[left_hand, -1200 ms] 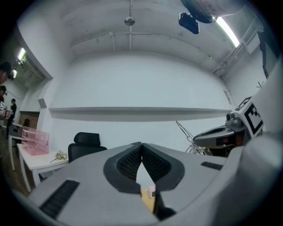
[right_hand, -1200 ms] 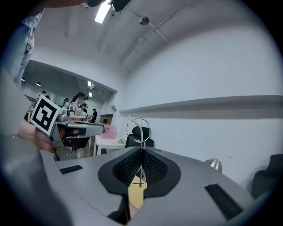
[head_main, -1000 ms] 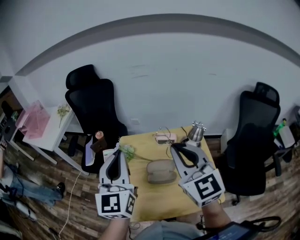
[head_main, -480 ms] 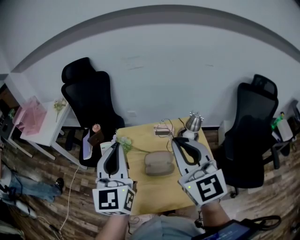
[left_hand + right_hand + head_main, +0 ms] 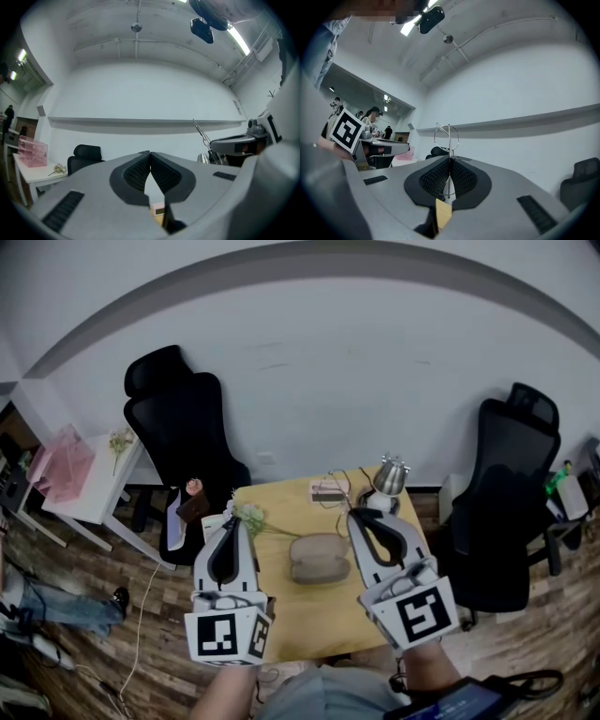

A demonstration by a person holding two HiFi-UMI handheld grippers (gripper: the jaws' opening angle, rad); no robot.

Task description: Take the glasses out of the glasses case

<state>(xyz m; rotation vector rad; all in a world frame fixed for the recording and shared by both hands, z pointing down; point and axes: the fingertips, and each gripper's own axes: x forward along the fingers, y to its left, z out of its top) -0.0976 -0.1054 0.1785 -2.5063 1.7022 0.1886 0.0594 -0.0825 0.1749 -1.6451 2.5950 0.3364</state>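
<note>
On the yellow table (image 5: 314, 615), the tan glasses case (image 5: 319, 559) lies shut between the 2 grippers, touching neither. The glasses themselves are out of sight, presumably inside it. Both claws are pressed together with nothing in them. The left gripper (image 5: 234, 524) hangs just left of the case and the right gripper (image 5: 353, 515) just right of it, and each one's own view shows its pads meeting at the tip. The likeliest trouble is the case itself, which looks smooth, rounded and light. Prying at the lid with 1 claw while the other fails to pin the base would probably send it skating toward the flower sprig (image 5: 249, 518) or off the near edge. A lid that snaps back could trap a pad or the frame. Once the case is open, a hard pinch on a lens or thin arm may bend or scratch the glasses. A wide swing of the right gripper could also knock the silver pot (image 5: 392, 476) behind it.
</note>
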